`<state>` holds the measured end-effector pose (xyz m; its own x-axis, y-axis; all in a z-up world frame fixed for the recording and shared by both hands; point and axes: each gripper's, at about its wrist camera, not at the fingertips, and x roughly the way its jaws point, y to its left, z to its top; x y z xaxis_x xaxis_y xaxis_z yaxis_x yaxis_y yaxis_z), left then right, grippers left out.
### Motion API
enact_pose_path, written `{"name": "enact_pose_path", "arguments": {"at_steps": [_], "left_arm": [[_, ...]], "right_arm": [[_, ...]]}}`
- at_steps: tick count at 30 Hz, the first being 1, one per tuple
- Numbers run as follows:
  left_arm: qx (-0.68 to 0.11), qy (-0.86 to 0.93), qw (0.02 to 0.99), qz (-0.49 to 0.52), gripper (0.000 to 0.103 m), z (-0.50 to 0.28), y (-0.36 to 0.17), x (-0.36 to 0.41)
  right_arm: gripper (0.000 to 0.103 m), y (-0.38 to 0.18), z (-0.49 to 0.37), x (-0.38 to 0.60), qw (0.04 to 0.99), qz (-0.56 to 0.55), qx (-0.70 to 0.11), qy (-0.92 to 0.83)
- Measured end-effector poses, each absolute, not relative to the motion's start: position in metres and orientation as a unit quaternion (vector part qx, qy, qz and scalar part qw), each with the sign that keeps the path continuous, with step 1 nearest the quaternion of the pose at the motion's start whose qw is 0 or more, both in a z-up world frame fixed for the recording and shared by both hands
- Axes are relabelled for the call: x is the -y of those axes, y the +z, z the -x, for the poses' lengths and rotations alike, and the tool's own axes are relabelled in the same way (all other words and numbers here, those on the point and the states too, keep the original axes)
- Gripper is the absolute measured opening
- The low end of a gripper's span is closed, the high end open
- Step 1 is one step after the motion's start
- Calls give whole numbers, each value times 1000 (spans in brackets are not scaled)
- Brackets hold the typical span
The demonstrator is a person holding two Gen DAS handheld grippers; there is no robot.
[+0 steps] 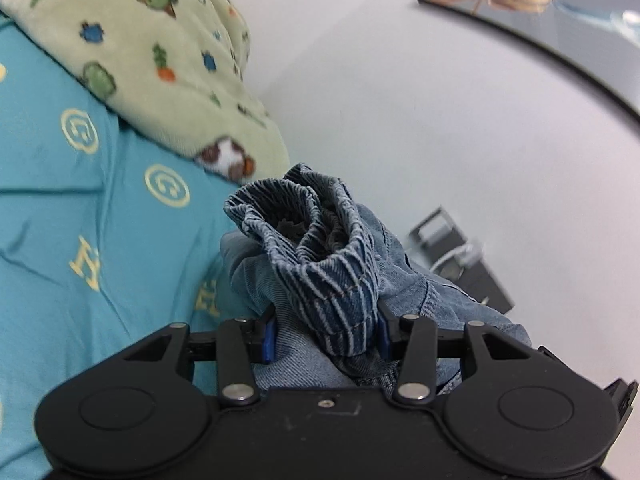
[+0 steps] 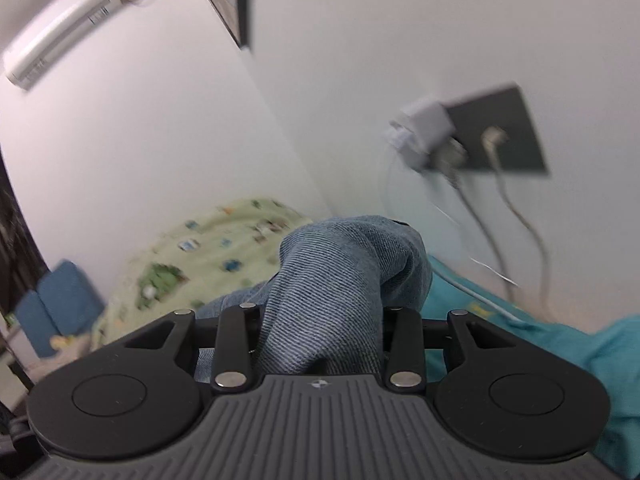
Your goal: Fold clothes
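In the left wrist view a bunched blue denim garment with a ribbed, gathered waistband sticks up between the fingers, and my left gripper is shut on it, its blue pads pressed against both sides of the cloth. In the right wrist view another fold of the same kind of blue denim rises between the fingers. My right gripper is shut on that fold, which hides the fingertips. Both bunches hang above a teal bed sheet.
A light green blanket with cartoon prints lies bunched at the bed's head, also seen as green blanket. A white wall carries a dark socket plate with plugs and cables, a framed picture and an air conditioner. Teal sheet lies below.
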<state>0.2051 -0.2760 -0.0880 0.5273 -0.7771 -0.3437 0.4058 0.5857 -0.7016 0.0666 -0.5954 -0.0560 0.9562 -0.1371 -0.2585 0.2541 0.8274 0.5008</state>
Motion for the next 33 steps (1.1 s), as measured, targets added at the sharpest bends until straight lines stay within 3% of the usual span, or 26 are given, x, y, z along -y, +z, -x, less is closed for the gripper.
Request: {"name": "enact_pose_path", "arguments": {"at_steps": [6,12,15,18,20,21,33], "left_arm": [[-354,-352,828,255,43,-213,-134,284],[-352,-360,832,234,48,-207,-138,286],[-365,-359,831,216,53,-206,-133,288],[-378,-356,833,192,61,-205,-127,288],[-379,-359,835,174,80,-200,-121,286],[-375,-361,838,164,84,-196,-116,284],[-297,-348,884,101,98,-147,-17,230]], "right_arm": [[38,-123,-82,606,927,-280,-215,-124],[40,-136,-76,593,933,-253,-223,-127],[44,-132,-75,597,928,-276,-215,-131],[58,-128,-72,598,924,-274,-224,-144],[68,-124,-69,595,926,-256,-233,-152],[70,-121,-67,593,926,-248,-234,-160],[74,-34,-42,551,946,-175,-221,-158]]}}
